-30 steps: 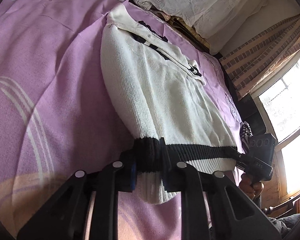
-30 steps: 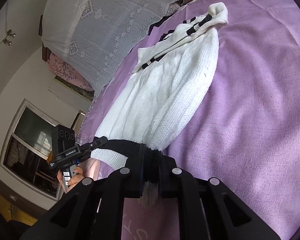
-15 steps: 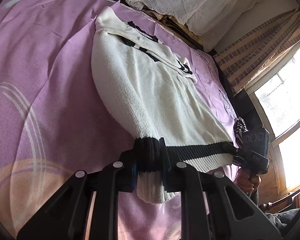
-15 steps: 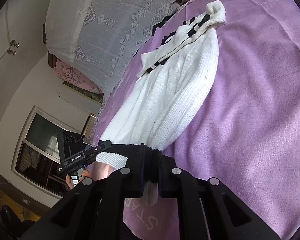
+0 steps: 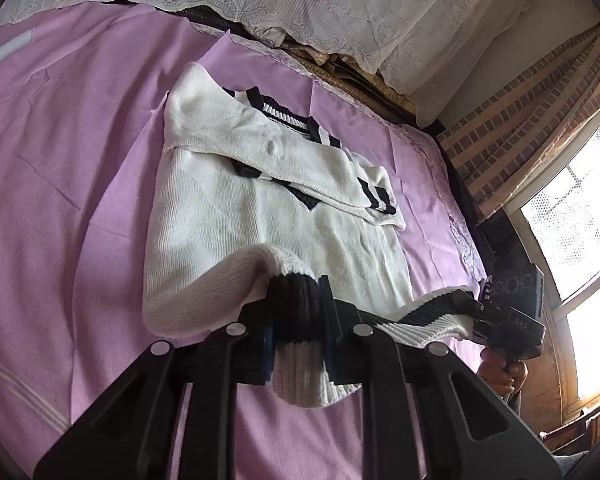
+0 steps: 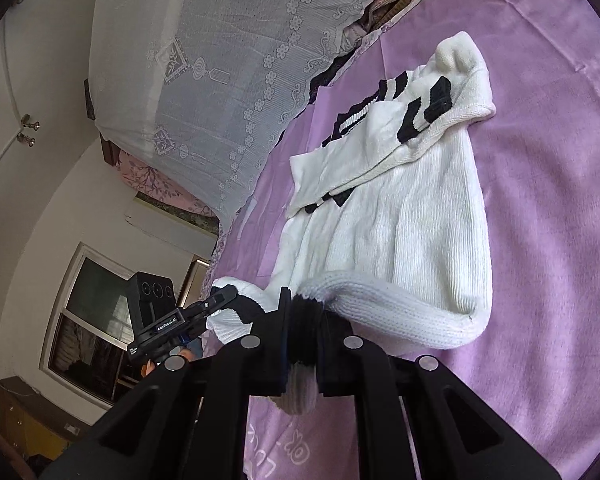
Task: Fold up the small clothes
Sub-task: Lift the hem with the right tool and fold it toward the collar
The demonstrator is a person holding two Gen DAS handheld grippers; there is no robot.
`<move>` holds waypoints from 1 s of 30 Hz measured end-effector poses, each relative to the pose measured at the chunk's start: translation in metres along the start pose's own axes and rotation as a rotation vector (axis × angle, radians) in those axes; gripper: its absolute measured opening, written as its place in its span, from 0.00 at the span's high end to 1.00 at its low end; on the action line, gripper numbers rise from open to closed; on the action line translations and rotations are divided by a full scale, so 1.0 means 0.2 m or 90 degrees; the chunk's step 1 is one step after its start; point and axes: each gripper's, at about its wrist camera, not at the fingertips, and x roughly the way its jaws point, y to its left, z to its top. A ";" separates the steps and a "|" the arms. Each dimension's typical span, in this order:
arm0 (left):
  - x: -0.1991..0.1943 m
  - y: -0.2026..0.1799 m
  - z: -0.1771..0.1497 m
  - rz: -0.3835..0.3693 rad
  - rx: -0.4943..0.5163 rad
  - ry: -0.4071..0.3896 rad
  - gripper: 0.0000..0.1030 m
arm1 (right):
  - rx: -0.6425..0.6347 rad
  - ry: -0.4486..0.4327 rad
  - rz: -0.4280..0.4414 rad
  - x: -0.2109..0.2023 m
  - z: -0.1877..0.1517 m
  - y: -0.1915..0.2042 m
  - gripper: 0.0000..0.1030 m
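Sweater, white knit with black trim, lies on the purple bedsheet; collar end toward the lace-covered pillows, sleeves already laid across the chest.

Change against the earlier frames: the hem was stretched taut and low near the bed edge. Now it is raised and carried toward the collar, and the lower body has buckled into a rolled fold standing up just ahead of both grippers. The collar end has stayed flat on the bed.

Left gripper: closed tight on the black ribbed hem at its own corner, white rib hanging out below the fingers. Right gripper: likewise clamped on the hem at the opposite corner. Each one shows in the other's camera, pinching the far end of the same black band.

Reading: bottom-to-top fold is under way, roughly at its start; the hem is above the lower third of the body. Both corners look level, so the crease should come out square.

Risk: the thick knit may drag the lower layer along and bunch it.
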 end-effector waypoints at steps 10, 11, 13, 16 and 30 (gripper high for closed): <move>0.12 0.03 0.38 0.009 -0.006 -0.029 0.84 | 0.004 -0.019 -0.009 0.17 0.39 -0.01 0.90; 0.13 0.03 0.42 0.008 -0.007 -0.033 0.84 | 0.006 -0.022 -0.007 0.18 0.44 -0.01 0.90; 0.15 0.04 0.49 0.007 -0.009 -0.041 0.84 | 0.012 -0.029 -0.004 0.21 0.51 -0.02 0.90; 0.19 0.05 0.58 0.013 -0.009 -0.050 0.84 | 0.014 -0.035 -0.005 0.26 0.61 -0.04 0.90; 0.53 0.17 0.93 0.020 -0.046 -0.035 0.84 | 0.072 -0.063 -0.022 0.48 0.95 -0.27 0.90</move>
